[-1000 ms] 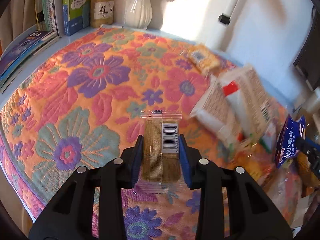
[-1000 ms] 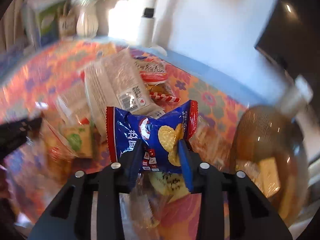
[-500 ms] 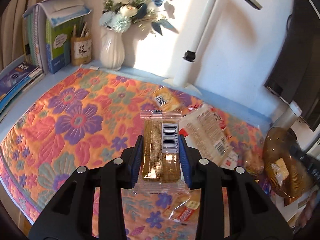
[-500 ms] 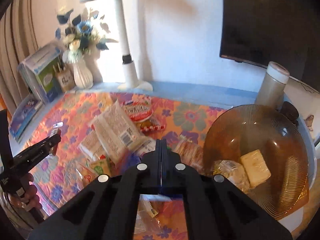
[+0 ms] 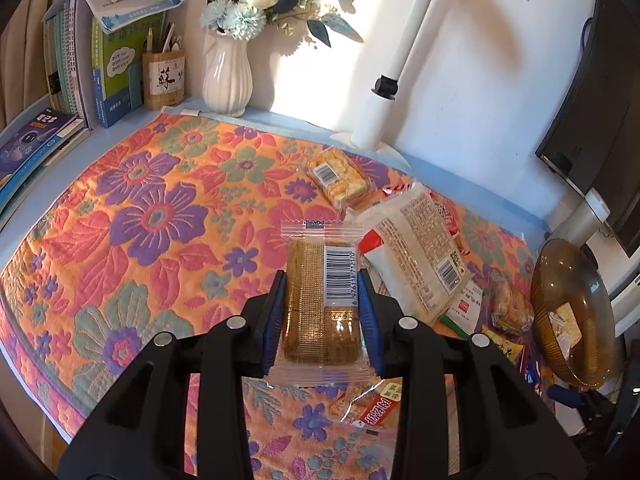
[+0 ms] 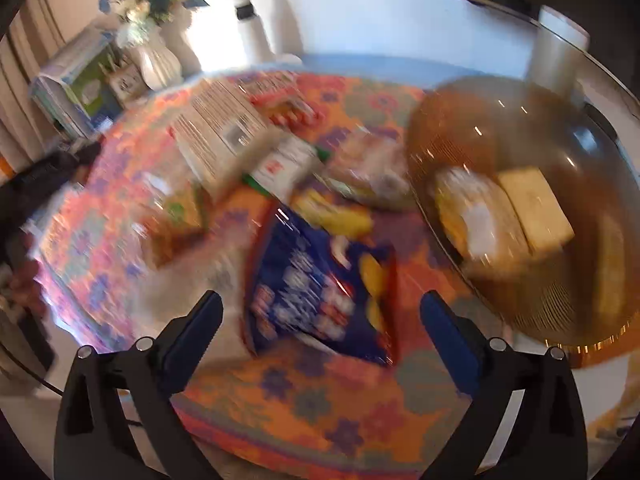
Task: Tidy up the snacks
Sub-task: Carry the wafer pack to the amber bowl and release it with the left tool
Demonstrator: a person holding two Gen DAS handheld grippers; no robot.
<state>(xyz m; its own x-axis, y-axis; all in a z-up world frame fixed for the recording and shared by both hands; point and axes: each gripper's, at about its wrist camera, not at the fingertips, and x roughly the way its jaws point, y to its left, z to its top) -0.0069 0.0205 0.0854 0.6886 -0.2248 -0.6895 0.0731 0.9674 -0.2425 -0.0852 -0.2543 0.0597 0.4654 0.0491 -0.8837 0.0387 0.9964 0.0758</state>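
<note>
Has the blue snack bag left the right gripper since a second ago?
Yes. The right gripper, whose jaws have just been opening, no longer pinches the blue snack bag, which now lies on the floral cloth beside the amber bowl.

orange floral tablecloth (image 5: 120,220), amber ribbed bowl (image 6: 560,300), blue-and-red snack bag (image 6: 320,292), white fluted vase (image 5: 228,76)

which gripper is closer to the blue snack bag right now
Right. The right gripper hangs open just over the blue snack bag, jaws on either side. The left gripper is off across the cloth, shut on a cracker pack.
</note>
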